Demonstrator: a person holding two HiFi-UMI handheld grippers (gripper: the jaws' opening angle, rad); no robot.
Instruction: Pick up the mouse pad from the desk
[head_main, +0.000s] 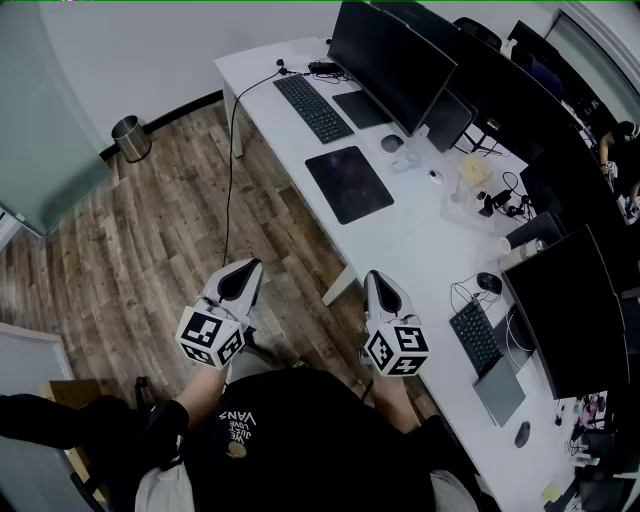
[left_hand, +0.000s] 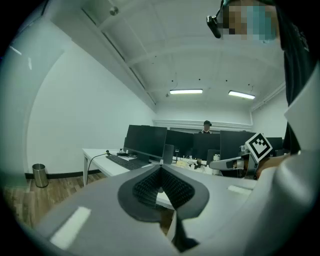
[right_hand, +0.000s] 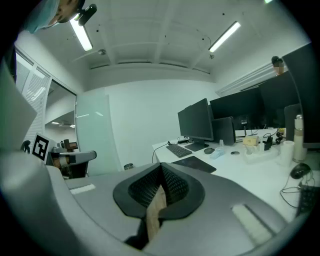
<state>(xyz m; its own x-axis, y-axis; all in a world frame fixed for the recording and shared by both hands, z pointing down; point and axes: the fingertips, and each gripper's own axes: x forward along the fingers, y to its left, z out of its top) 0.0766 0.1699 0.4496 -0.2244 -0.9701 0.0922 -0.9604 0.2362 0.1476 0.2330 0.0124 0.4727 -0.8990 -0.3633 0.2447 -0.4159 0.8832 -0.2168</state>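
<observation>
A dark rectangular mouse pad (head_main: 348, 183) lies flat on the white desk (head_main: 420, 250), near its front edge; in the right gripper view the mouse pad (right_hand: 194, 163) shows ahead and to the right. My left gripper (head_main: 247, 268) hangs over the wooden floor, well short of the desk, jaws shut and empty. My right gripper (head_main: 377, 281) hovers beside the desk's front edge, also shut with nothing in it. Both are held close to the person's body, far from the pad. In the left gripper view the left gripper (left_hand: 161, 170) points level toward the desk.
A keyboard (head_main: 312, 107) and monitors (head_main: 390, 62) stand beyond the pad. A second keyboard (head_main: 477, 337), a mouse (head_main: 489, 282), cables and small items crowd the desk's right part. A metal bin (head_main: 130, 138) stands by the wall on the wooden floor (head_main: 150, 250).
</observation>
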